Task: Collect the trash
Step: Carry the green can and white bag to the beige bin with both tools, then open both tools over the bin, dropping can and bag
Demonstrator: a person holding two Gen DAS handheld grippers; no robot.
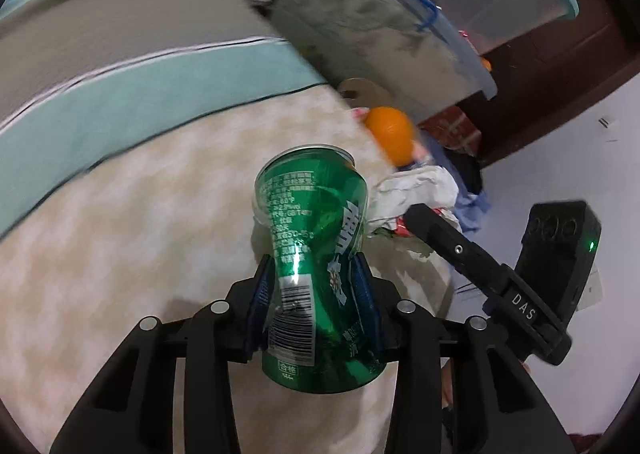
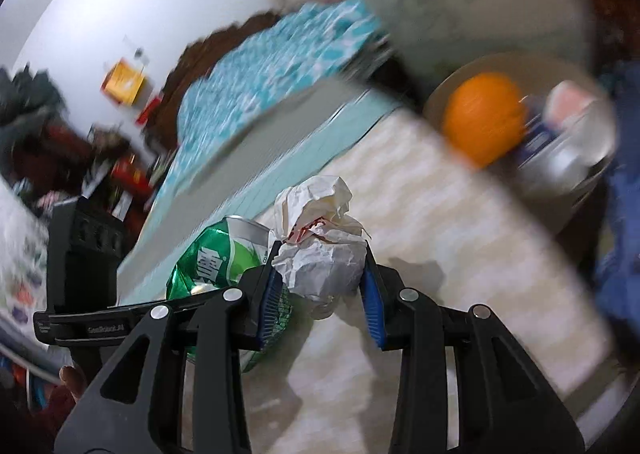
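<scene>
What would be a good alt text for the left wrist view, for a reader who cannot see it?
The left gripper has its jaws shut on a dented green can, held above a pale patterned surface. Beyond it lie crumpled white paper and an orange ball, with a clear lidded storage bin behind.

The left gripper (image 1: 314, 286) at bottom centre is squeezing a dented green can (image 1: 312, 254) between its blue pads (image 1: 262, 294). At right, the right gripper (image 1: 416, 217) is touching crumpled white paper (image 1: 416, 185). An orange (image 1: 390, 131) is sitting above centre, blurred.
</scene>
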